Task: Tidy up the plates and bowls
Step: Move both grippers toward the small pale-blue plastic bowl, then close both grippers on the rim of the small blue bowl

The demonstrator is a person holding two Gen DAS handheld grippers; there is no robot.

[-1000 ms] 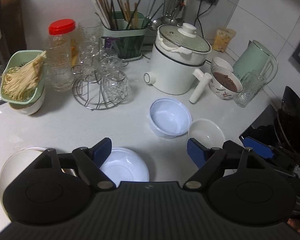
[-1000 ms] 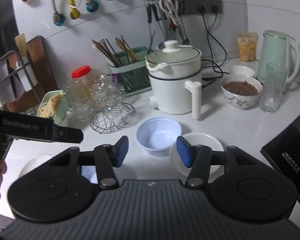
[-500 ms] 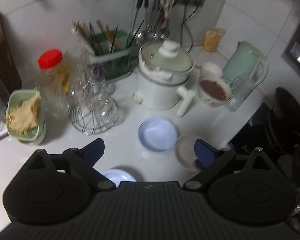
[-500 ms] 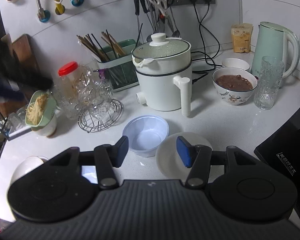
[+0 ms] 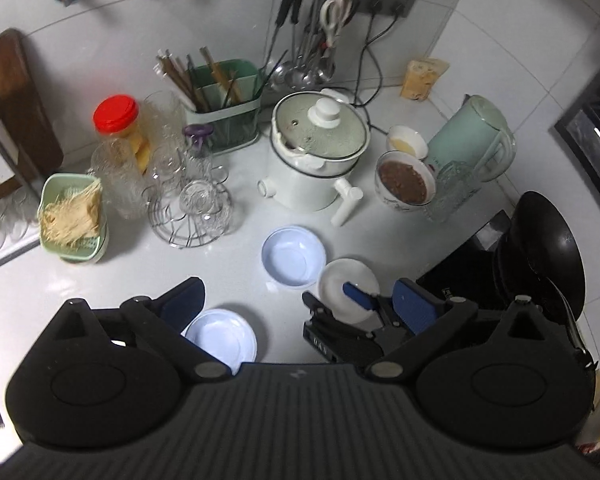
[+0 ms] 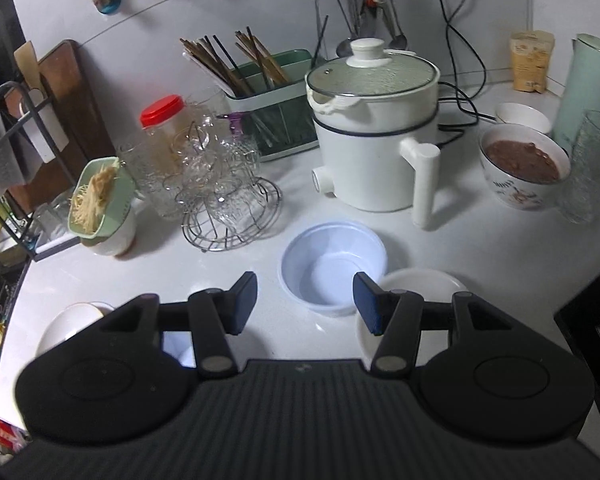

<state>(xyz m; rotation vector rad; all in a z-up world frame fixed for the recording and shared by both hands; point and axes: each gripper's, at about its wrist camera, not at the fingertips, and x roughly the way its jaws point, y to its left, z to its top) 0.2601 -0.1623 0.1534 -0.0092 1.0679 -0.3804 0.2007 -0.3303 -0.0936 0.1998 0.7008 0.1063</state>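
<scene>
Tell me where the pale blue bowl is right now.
In both wrist views the pale blue bowl sits mid-counter, in front of the white electric pot, beside the white dish.

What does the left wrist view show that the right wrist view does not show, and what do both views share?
Only the left wrist view shows the black pan, the right gripper over the white plate, and the whole pale blue dish at the near edge.

Only the right wrist view shows the wire rack at far left.

Both show the pale blue bowl, white pot and red-lidded jar.
</scene>
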